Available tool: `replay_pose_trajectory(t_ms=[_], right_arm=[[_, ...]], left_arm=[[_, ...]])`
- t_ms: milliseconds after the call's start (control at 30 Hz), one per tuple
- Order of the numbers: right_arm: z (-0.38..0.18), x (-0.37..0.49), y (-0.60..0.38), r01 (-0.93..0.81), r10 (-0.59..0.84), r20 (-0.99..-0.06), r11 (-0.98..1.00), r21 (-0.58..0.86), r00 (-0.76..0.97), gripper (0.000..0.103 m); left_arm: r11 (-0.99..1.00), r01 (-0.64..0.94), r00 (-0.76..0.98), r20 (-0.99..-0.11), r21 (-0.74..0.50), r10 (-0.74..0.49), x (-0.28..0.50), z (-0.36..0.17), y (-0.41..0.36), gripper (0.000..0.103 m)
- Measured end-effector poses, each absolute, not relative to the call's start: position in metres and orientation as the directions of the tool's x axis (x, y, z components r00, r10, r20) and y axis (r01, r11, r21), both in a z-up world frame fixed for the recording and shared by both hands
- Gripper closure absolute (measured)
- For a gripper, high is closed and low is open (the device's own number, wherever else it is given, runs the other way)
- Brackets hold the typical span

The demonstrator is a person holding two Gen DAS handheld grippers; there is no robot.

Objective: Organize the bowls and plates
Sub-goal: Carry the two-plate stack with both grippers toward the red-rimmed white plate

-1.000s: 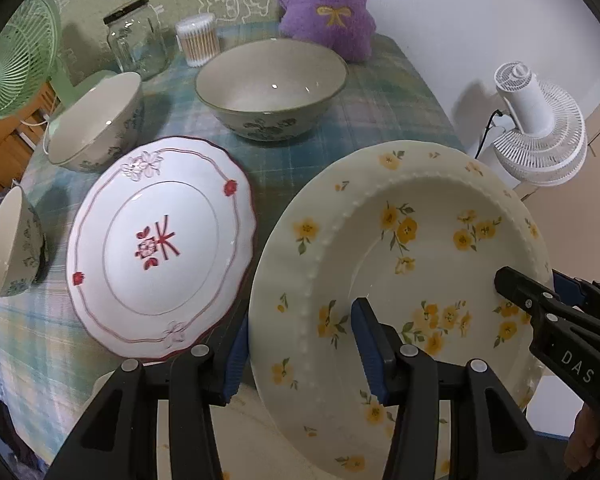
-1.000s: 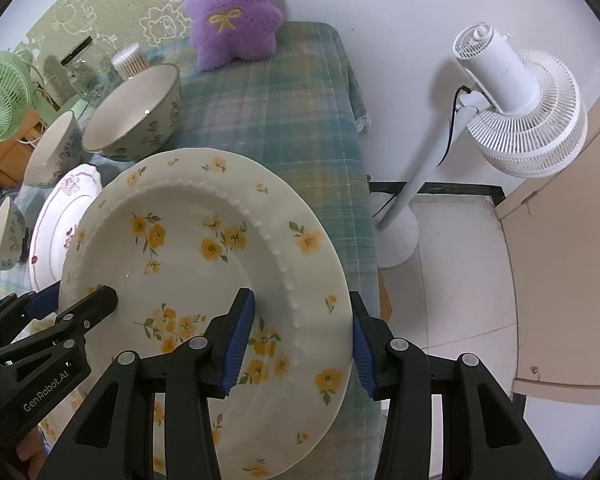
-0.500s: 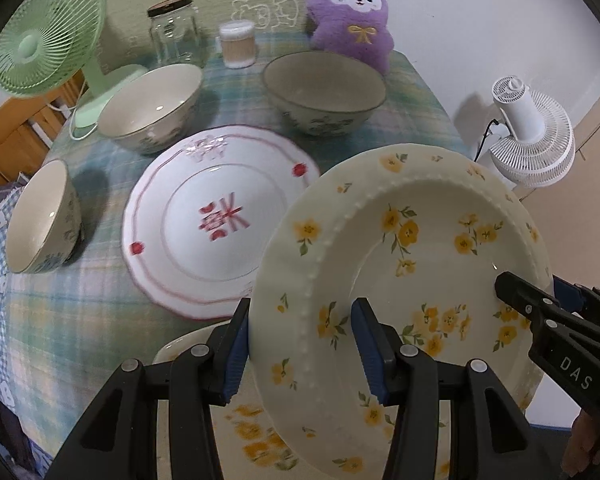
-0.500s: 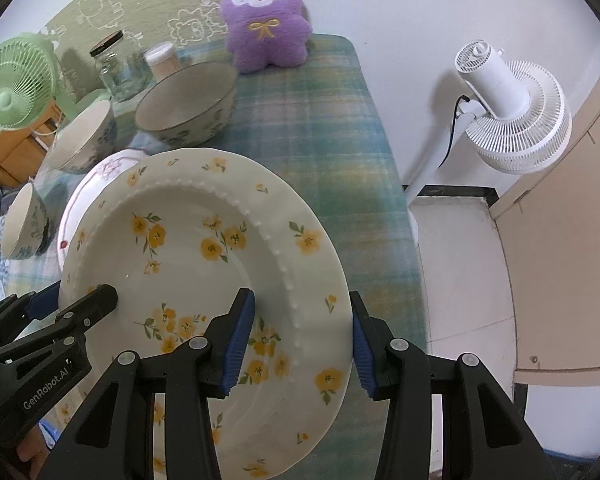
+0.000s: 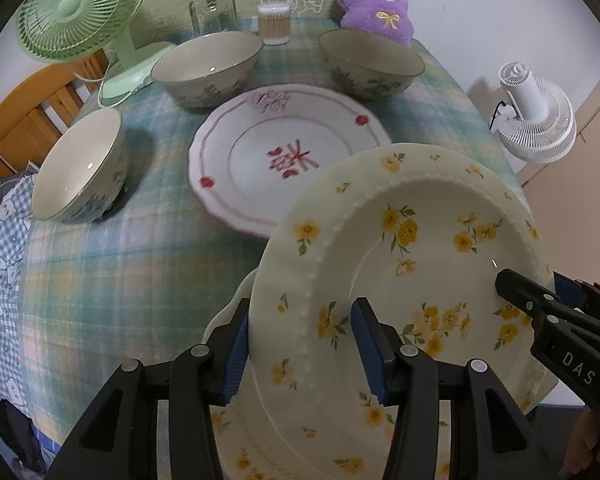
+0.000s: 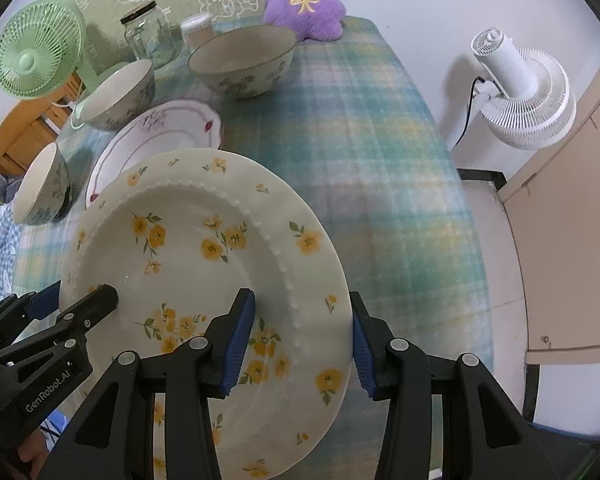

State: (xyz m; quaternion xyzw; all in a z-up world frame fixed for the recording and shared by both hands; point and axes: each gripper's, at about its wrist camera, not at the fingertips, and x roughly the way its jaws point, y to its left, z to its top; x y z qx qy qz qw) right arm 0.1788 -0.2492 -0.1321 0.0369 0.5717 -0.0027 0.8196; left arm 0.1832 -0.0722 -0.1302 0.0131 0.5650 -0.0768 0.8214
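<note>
Both grippers hold one cream plate with yellow flowers (image 5: 412, 264) (image 6: 204, 264) above the table's near edge. My left gripper (image 5: 300, 344) is shut on its left rim; my right gripper (image 6: 300, 336) is shut on its right rim. A second yellow-flowered plate (image 5: 260, 432) lies under it on the table, mostly hidden. A white plate with red pattern (image 5: 276, 152) (image 6: 160, 132) lies beyond. Three floral bowls stand around it: near left (image 5: 80, 168), far left (image 5: 208, 64), far right (image 5: 370, 60).
The table has a green plaid cloth (image 5: 120, 272). At its back stand a green fan (image 5: 76, 12), a glass jar (image 5: 212, 4), a cotton swab box (image 5: 275, 24) and a purple plush (image 5: 376, 0). A white floor fan (image 6: 520, 92) stands right of the table.
Both grippers have lifted the flowered plate up and back toward the table's near edge. The table's objects now sit farther off, and the second flowered plate beneath has come into view.
</note>
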Motion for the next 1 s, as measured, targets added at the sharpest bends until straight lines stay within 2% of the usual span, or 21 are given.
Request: replay_pose_trajectory(t_ms=[500,1000], right_arm=[[-0.154,0.146,-0.220,0.107,0.042,-0.947,0.991,0.079,0.319,0.054],[-0.165,0.138,-0.216,0.124,0.050,-0.936,0.987,0.099,0.349,0.053]], left_arm=[[0.983,0.186,0.379,-0.923,0.000,-0.072,0.155,-0.145,-0.051,0.053],[0.990,0.119,0.449,-0.893,0.082,0.021,0.146,-0.150,-0.054,0.052]])
